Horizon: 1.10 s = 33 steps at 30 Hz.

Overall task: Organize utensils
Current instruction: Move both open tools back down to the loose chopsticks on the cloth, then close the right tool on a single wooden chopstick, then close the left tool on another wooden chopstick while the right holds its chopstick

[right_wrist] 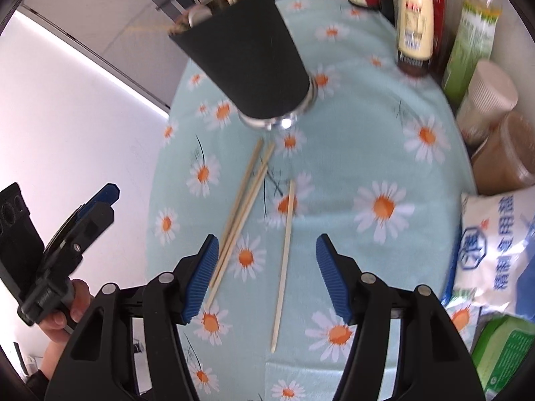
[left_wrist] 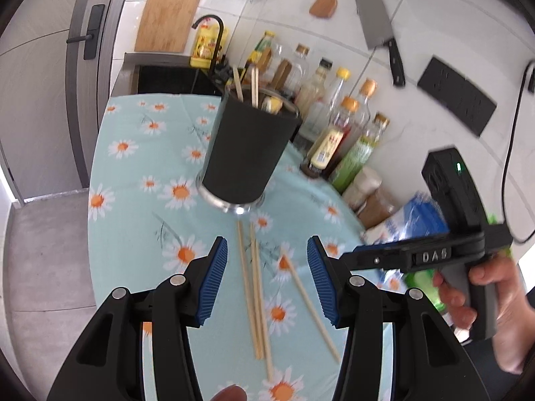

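Note:
A black utensil holder (left_wrist: 249, 147) (right_wrist: 247, 56) stands on the daisy-print tablecloth (left_wrist: 133, 180) (right_wrist: 351, 153), with chopsticks poking out of its top. In front of it lies a loose bunch of wooden chopsticks (left_wrist: 255, 287) (right_wrist: 240, 207), and a single chopstick (left_wrist: 311, 304) (right_wrist: 284, 260) lies apart on their right. My left gripper (left_wrist: 267, 247) hangs open above the bunch and holds nothing. My right gripper (right_wrist: 267, 244) is open over the single chopstick, its left pad (right_wrist: 204, 277) by the bunch's near ends. Neither gripper touches a stick.
Sauce and oil bottles (left_wrist: 337, 127) (right_wrist: 413, 30) line the wall on the right, with stacked cups (right_wrist: 485, 97), a salt bag (right_wrist: 495, 250) and a green packet (right_wrist: 505, 351). Beyond the holder are a sink and black tap (left_wrist: 214, 43). A cutting board (left_wrist: 167, 16), spatula and cleaver (left_wrist: 378, 23) hang on the wall.

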Each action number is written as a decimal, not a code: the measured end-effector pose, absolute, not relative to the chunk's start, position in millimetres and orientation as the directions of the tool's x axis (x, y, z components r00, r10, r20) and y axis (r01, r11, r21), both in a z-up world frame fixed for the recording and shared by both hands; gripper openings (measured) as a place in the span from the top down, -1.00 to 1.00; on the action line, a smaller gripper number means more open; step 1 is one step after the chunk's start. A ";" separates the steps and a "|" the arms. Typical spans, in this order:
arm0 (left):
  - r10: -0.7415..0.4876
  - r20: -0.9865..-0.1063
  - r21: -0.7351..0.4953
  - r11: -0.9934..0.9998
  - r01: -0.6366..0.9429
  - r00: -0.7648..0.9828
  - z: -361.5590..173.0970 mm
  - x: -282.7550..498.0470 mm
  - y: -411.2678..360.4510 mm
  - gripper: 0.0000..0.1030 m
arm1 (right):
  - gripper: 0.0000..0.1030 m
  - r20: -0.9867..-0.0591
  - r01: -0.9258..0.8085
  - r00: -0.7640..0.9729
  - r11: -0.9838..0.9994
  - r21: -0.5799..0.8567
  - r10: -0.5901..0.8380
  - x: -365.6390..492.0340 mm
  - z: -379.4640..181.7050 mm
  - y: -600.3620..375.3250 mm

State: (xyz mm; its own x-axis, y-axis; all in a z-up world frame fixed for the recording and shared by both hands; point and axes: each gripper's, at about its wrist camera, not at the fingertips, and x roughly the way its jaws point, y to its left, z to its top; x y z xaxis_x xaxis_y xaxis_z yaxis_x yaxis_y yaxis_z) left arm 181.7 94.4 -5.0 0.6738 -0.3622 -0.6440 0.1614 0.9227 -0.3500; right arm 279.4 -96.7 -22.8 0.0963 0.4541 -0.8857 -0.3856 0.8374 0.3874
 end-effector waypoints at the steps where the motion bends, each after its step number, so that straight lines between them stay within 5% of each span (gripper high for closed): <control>1: -0.365 -0.649 -0.351 0.922 0.163 0.668 -7.8 180.6 93.0 0.06 | -0.09 -0.894 -0.384 0.079 0.841 0.380 0.440 278.5 -27.9 -93.2; 14: -0.391 -0.727 -0.368 0.916 0.160 0.565 -54.0 165.9 92.9 0.06 | 0.50 -0.966 -0.359 -0.059 0.897 0.257 0.253 283.3 -81.7 -59.2; 33: -0.420 -0.748 -0.396 0.904 0.163 0.513 -71.7 171.3 114.5 0.06 | 0.87 -1.000 -0.415 0.000 0.910 0.014 0.015 271.9 -103.8 -8.3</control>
State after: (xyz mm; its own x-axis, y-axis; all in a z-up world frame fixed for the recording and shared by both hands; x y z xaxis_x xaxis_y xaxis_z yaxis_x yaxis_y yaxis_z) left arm 171.3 114.5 -71.7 0.5131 -0.4202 -0.7485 0.1632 0.9038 -0.3956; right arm 271.9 -8.3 -103.8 0.0004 0.0154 -0.9999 -0.4150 0.9097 0.0138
